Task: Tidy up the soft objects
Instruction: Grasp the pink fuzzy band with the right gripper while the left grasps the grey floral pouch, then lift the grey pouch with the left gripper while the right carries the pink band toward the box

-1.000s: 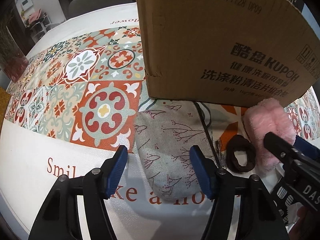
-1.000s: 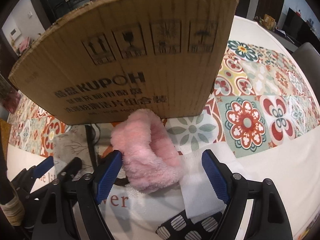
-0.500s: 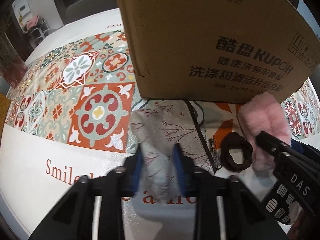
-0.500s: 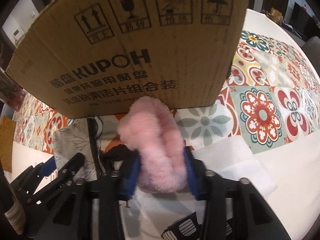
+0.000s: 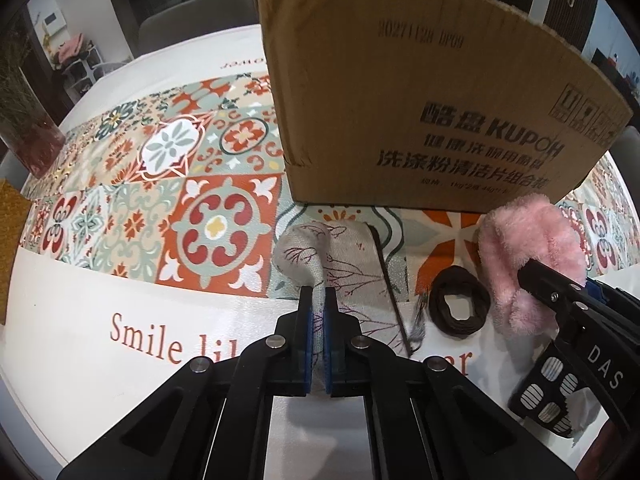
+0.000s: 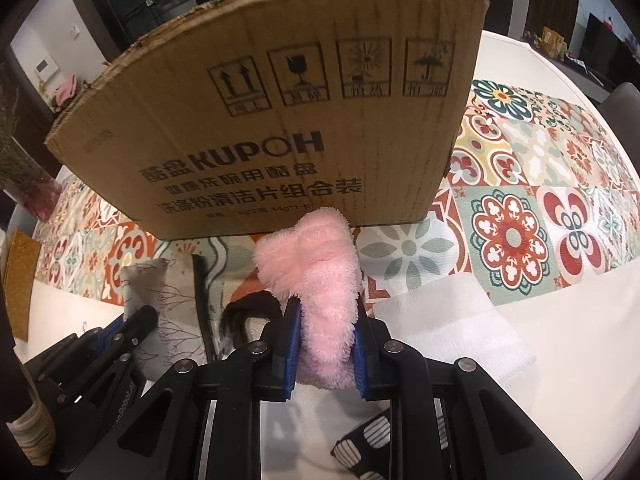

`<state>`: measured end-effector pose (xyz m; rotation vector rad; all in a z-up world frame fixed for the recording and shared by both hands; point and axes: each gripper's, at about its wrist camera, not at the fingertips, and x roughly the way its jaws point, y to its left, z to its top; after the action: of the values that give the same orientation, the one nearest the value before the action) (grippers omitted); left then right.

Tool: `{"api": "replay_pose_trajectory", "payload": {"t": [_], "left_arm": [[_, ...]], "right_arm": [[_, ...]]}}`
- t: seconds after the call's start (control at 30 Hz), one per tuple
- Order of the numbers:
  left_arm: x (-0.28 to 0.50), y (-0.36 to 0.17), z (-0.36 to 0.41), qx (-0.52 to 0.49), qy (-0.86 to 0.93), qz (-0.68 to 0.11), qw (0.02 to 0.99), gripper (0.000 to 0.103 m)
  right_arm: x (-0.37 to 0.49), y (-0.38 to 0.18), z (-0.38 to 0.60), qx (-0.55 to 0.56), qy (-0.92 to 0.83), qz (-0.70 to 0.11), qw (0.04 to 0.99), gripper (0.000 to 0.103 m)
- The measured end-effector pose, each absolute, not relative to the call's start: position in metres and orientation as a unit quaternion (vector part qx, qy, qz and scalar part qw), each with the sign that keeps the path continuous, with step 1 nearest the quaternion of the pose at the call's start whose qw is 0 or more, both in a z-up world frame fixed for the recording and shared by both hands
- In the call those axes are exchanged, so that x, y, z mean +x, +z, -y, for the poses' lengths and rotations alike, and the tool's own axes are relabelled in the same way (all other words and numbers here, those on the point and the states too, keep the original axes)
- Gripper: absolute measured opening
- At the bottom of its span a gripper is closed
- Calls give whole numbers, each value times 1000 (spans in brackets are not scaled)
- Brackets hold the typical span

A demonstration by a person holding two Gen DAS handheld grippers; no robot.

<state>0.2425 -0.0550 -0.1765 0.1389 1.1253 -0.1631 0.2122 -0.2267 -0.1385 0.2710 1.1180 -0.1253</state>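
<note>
A grey linen pouch [image 5: 340, 256] printed with thin branches lies on the patterned tablecloth in front of a cardboard box [image 5: 420, 92]. My left gripper [image 5: 318, 308] is shut on its near edge, the cloth pinched thin between the blue pads. A fluffy pink piece [image 6: 320, 280] rests just in front of the same box [image 6: 280, 128]. My right gripper [image 6: 325, 336] squeezes its lower end, jaws still closing, pads pressed into the fur. The pink piece [image 5: 528, 256] and the right gripper's fingers [image 5: 560, 292] also show at the right of the left wrist view.
A dark brown hair tie [image 5: 460, 300] lies between pouch and pink piece. A white folded cloth [image 6: 452, 328] sits right of the right gripper, a black-and-white patterned piece [image 6: 364, 440] below it. The tiled tablecloth [image 5: 120, 200] stretches left, with a red vase base [image 5: 36, 148] at the far left.
Both grippers went from wide open to closed: the left one onto the pouch's near edge, bunching the cloth, the right one onto the pink fluffy piece. Neither hand shifted much.
</note>
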Motion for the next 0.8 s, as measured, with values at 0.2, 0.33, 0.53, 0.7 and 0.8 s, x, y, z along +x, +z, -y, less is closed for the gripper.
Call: {"api": "replay_pose_trajectory", "payload": {"t": [0.2, 0.33, 0.53, 0.7, 0.8], "left_arm": [[235, -160, 47, 60, -77, -517, 851, 5], [229, -149, 46, 57, -76, -506, 857, 5], [215, -129, 42, 57, -70, -487, 869, 5], [204, -109, 40, 53, -71, -470, 878, 5], [197, -96, 39, 51, -71, -460, 883, 5]], "right_arm": [[204, -118, 227, 124, -57, -511, 848, 23], [197, -105, 224, 121, -54, -499, 856, 23], [186, -89, 218, 120, -47, -486, 865, 23], [178, -73, 213, 119, -43, -469, 874, 23], [172, -60, 213, 118, -41, -458, 880, 23]]}}
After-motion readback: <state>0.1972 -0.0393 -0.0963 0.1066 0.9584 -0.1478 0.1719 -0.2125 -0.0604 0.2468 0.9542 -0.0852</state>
